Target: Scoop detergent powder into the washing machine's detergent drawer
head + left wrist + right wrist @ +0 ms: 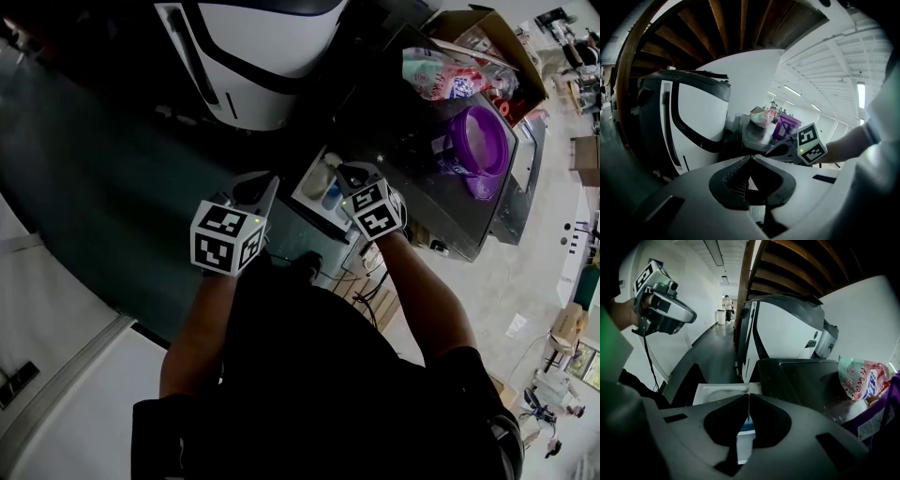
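You had the detergent drawer (322, 185) standing pulled out at the front of the washing machine (422, 187), just under your right gripper (748, 395). By the look of it the scooping had not begun: that gripper's jaws and those of your left gripper (750, 158) were pressed together on nothing, and no scoop showed in any view. The purple tub (478, 142) sat well apart on the machine's top, and the drawer looked white with a blue insert; whether any powder lay in it could not be told.

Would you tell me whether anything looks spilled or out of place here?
Pale specks, likely spilled powder, dot the dark washer top near the detergent bag. Nothing else stands out.
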`<action>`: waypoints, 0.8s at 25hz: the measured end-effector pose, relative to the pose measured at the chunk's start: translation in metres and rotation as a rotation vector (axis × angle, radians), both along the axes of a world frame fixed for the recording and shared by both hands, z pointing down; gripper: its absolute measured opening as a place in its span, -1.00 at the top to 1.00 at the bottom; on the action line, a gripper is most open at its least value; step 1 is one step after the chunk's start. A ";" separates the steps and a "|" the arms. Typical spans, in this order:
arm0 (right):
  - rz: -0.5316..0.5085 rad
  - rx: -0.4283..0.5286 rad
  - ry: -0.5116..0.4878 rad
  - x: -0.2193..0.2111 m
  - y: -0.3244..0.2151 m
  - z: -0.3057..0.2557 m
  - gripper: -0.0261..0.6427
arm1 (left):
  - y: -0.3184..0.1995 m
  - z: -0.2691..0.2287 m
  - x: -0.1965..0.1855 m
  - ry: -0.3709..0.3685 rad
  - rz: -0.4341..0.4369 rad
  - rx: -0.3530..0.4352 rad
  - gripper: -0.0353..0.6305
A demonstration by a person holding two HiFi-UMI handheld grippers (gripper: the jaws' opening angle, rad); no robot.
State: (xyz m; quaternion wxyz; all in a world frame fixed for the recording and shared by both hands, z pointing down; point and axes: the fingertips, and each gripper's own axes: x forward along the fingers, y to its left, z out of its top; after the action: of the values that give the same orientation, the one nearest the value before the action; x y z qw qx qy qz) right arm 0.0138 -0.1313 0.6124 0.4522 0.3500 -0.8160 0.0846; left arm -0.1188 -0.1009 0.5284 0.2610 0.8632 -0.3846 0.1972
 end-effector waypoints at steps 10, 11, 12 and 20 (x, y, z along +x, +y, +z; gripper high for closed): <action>-0.090 0.048 0.091 0.001 0.004 -0.001 0.85 | 0.000 0.001 0.002 0.003 0.001 -0.003 0.87; -0.098 0.053 0.098 0.001 0.005 -0.002 0.86 | 0.000 0.001 0.002 0.004 0.001 -0.003 0.87; -0.106 0.057 0.105 0.001 0.006 -0.001 0.85 | 0.001 0.001 0.002 0.004 0.001 -0.004 0.87; -0.179 0.101 0.161 0.000 0.012 -0.001 0.86 | 0.002 0.002 0.004 0.008 0.000 -0.008 0.87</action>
State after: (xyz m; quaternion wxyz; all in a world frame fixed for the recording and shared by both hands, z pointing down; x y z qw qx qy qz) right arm 0.0141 -0.1194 0.6112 0.5040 0.3037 -0.8082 -0.0256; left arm -0.1152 -0.0990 0.5309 0.2658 0.8630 -0.3827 0.1954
